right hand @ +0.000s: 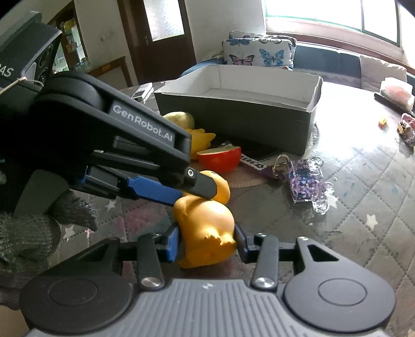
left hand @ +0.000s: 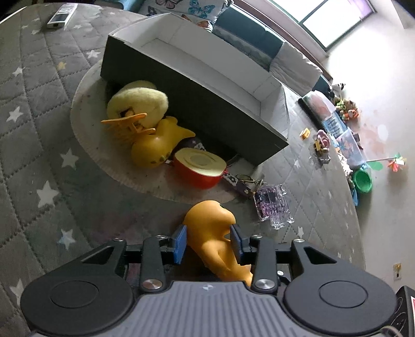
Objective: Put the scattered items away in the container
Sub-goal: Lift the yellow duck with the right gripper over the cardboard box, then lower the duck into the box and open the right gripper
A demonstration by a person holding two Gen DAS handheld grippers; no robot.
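An orange rubber toy (left hand: 210, 233) sits between the blue pads of my left gripper (left hand: 208, 242), which is shut on it. My right gripper (right hand: 207, 242) is shut on the same orange toy (right hand: 205, 223), at its other end. The left gripper (right hand: 192, 189) reaches in from the left in the right wrist view and pinches the toy's far part. The grey open box (left hand: 197, 103) with a white inside stands beyond; it also shows in the right wrist view (right hand: 233, 116). Beside it lie a yellow duck (left hand: 155, 147), a half apple (left hand: 199, 168), an orange hair clip (left hand: 124, 127) and a yellow plush (left hand: 137, 101).
A keychain with a glittery purple charm (left hand: 271, 202) lies right of the apple on the quilted star mat (left hand: 39, 129). A remote (left hand: 61, 15) lies at the far left. Toys and a green bowl (left hand: 363, 180) crowd the far right edge. Butterfly cushions (right hand: 256, 53) sit behind the box.
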